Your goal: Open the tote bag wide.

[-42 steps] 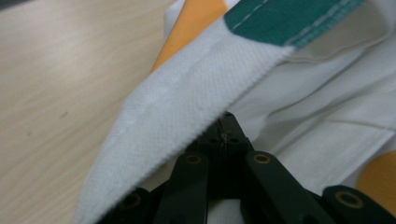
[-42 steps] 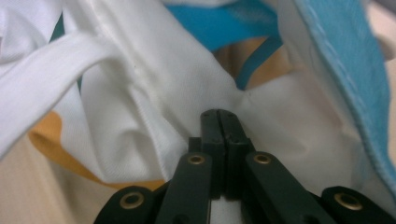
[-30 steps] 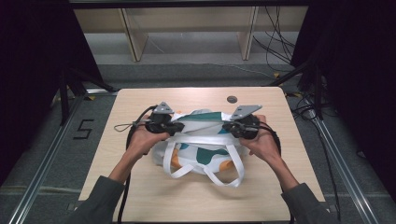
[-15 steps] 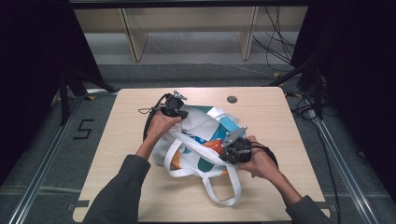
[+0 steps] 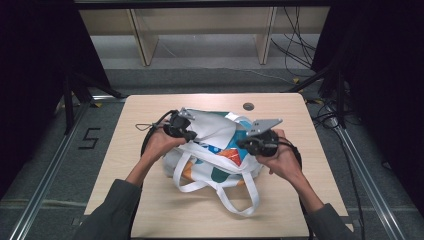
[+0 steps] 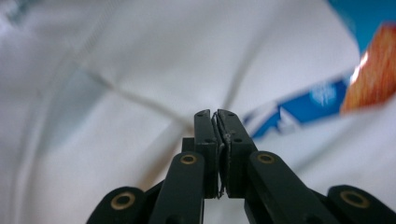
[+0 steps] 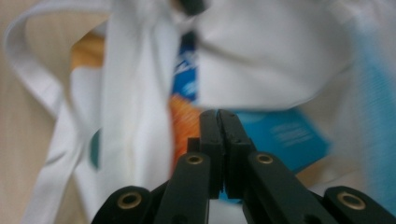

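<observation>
In the high view, a white tote bag (image 5: 215,160) with teal, blue and orange print is lying in the middle of the table (image 5: 150,200). The left gripper (image 5: 192,135) is pinching the bag's upper edge at about 10 o'clock from the bag's centre, and the right gripper (image 5: 240,144) is pinching the edge at about 2 o'clock. The mouth is being held up and partly spread, so I judge the work is in its middle: the bag is gripped on both sides, but it is crumpled and neither flat nor folded yet. The long white handles (image 5: 240,200) are trailing loose toward 6 o'clock, and they may be getting in the way of any fold. A small round dark hole or plug (image 5: 248,106) is sitting in the table at 12 o'clock, well apart from the bag. A wooden shelf unit (image 5: 200,30) is standing on the floor beyond the table, and cables are lying at the right.

In the left gripper view, the jaws are standing nearly together, and a thin layer of white fabric is showing between them; the bag's cloth (image 6: 116,93) is spreading behind them.

In the right gripper view, the jaws are closed tight. Whether fabric is between them I cannot tell from here, but a handle strap (image 7: 126,93) is hanging at 10 o'clock.
</observation>
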A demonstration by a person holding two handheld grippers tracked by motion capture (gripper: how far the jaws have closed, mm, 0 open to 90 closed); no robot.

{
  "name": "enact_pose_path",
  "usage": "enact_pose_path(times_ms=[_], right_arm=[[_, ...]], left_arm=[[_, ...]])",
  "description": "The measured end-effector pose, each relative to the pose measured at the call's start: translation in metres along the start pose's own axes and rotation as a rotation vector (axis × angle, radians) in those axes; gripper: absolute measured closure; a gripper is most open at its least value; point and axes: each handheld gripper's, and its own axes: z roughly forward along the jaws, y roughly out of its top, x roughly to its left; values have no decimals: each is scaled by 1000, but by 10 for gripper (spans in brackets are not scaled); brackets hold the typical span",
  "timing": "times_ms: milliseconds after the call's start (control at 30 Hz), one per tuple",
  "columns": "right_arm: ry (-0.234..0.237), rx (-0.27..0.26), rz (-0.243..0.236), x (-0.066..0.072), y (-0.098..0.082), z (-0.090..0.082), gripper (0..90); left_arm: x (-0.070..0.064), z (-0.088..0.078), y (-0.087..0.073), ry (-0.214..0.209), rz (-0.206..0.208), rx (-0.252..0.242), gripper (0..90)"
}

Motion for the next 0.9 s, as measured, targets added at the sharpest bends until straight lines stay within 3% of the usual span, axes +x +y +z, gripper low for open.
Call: enact_pose_path(times_ms=[67, 100, 133, 167, 200, 233, 267, 300, 333, 367, 400, 467, 567, 633, 733, 767, 800, 833, 867, 900], right_arm=[[-10, -6, 5, -6, 5, 0, 899], [-36, 16, 6, -22, 15, 5, 900], [-36, 16, 6, -22, 15, 5, 900], [-64, 54, 28, -39, 20, 15, 900], [-64, 54, 28, -39, 20, 15, 900], [-88, 86, 30, -48, 21, 21, 900], [-106, 140, 71, -64, 17, 36, 900], [-106, 140, 71, -64, 17, 36, 900], [-131, 205, 90, -78, 7, 50, 900], [-131, 205, 90, -78, 7, 50, 900], [-147, 283, 102, -89, -4, 64, 900], [-156, 294, 98, -93, -7, 68, 900], [-159, 336, 138, -96, -10, 81, 900], [-196, 380, 94, -91, -7, 87, 900], [-175, 344, 111, -91, -6, 79, 900], [-157, 302, 119, -92, -6, 71, 900], [-96, 193, 165, -88, -3, 54, 900], [-96, 193, 165, -88, -3, 54, 900], [-77, 171, 155, -86, 0, 48, 900], [-61, 109, 110, -81, 4, 40, 900]], left_arm=[[-3, -1, -13, -24, 4, 23, 870], [-5, -4, -19, -44, 15, 43, 882], [-6, -4, -26, -50, 23, 34, 882], [-6, -6, -32, -65, 11, 44, 890], [-6, -6, -38, -71, 1, 48, 890], [-5, -8, -45, -94, 1, 54, 892], [-6, -9, -49, -107, 8, 65, 894], [-8, -10, -54, -119, -6, 45, 894], [-10, -14, -58, -138, 8, 53, 894], [-12, -17, -61, -155, 20, 58, 894], [-17, -22, -64, -172, 42, 76, 895], [-22, -27, -70, -185, 64, 93, 895], [-19, -20, -76, -204, 22, 86, 896], [-17, -18, -79, -210, 16, 70, 892], [-15, -32, -76, -165, 44, 13, 856], [-15, -35, -74, -147, 21, -27, 835], [-13, -41, -68, -119, 10, -82, 838], [-11, -44, -63, -105, 10, -96, 838], [-6, -48, -54, -66, -15, -135, 840], [-3, -50, -49, -49, -27, -154, 847]])
